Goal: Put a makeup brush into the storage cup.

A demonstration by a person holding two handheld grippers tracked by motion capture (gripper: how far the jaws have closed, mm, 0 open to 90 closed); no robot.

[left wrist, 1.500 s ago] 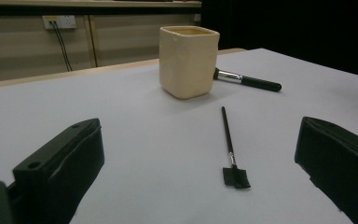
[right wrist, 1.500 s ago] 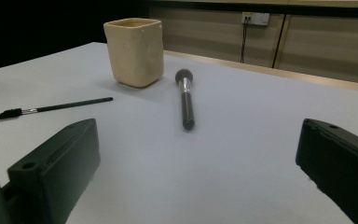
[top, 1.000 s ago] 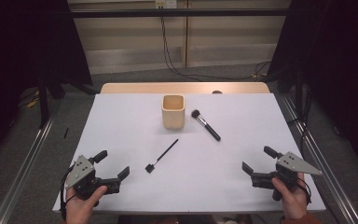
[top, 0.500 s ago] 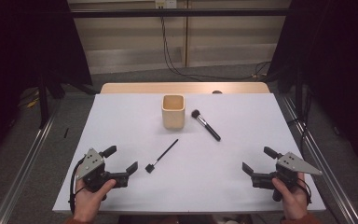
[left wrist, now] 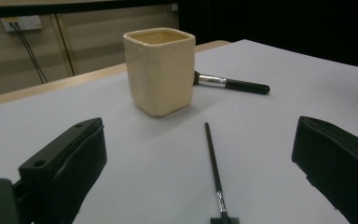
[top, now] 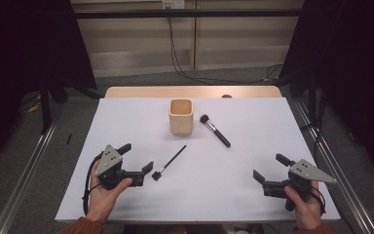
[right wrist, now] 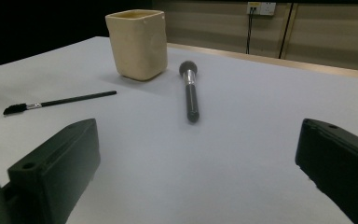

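Note:
A cream square cup (top: 181,116) (left wrist: 160,69) (right wrist: 137,43) stands upright at the back middle of the white table. A thick round-headed makeup brush (top: 215,130) (left wrist: 230,84) (right wrist: 189,91) lies just right of it. A thin black brush (top: 169,162) (left wrist: 214,172) (right wrist: 58,102) lies in front of the cup, its flat head toward me. My left gripper (top: 137,158) (left wrist: 200,172) is open, its jaws either side of the thin brush's head end without touching it. My right gripper (top: 269,168) (right wrist: 200,168) is open and empty near the front right.
The white table (top: 126,122) ends close in front of both hands. A wooden strip (top: 141,91) runs along its far edge. Bare table surface lies between the two grippers. Cables hang on the back wall (top: 175,44).
My left gripper has moved right and forward across the table, up to the thin brush's head. The right gripper has stayed put.

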